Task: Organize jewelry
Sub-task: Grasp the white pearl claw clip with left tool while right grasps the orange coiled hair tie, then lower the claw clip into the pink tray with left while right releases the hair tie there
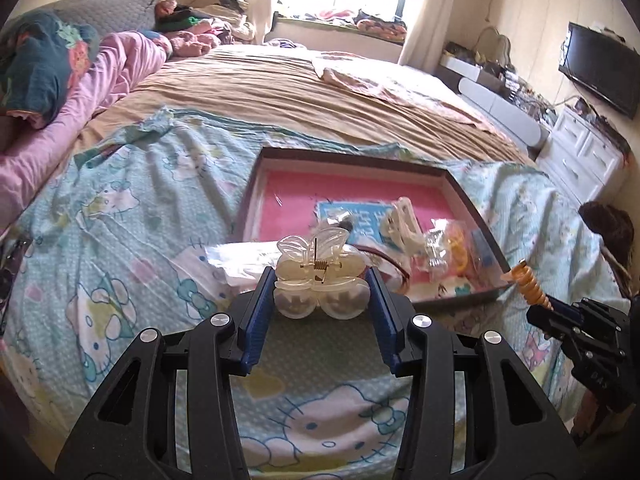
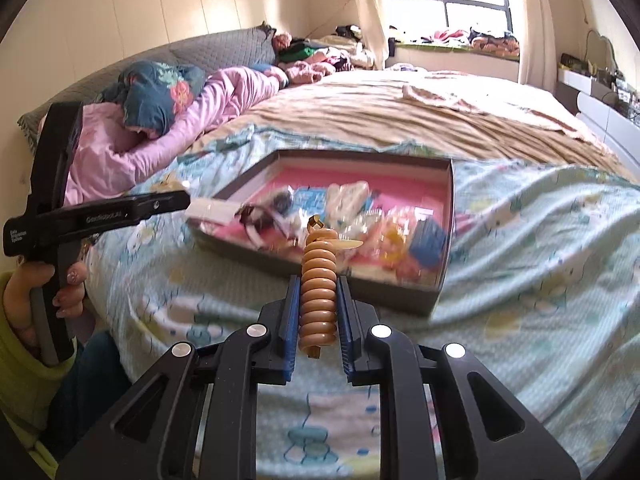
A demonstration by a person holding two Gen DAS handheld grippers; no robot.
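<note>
My left gripper [image 1: 322,280] is shut on a clear butterfly hair claw clip [image 1: 320,270], held above the bedspread just in front of the tray. My right gripper [image 2: 319,286] is shut on an orange spiral hair clip [image 2: 319,296], also held before the tray; it shows at the right of the left wrist view [image 1: 528,284]. The dark-rimmed tray with pink lining [image 1: 352,160] [image 2: 448,216] lies on the bed and holds several hair accessories and small plastic bags, such as a white clip [image 1: 404,224] and a blue card [image 1: 360,216].
The tray rests on a light-blue cartoon bedspread [image 1: 140,208] over a tan sheet [image 1: 280,92]. Pink bedding and pillows [image 2: 160,128] lie at the left. A white dresser [image 1: 584,152] and a TV [image 1: 600,68] stand at the right.
</note>
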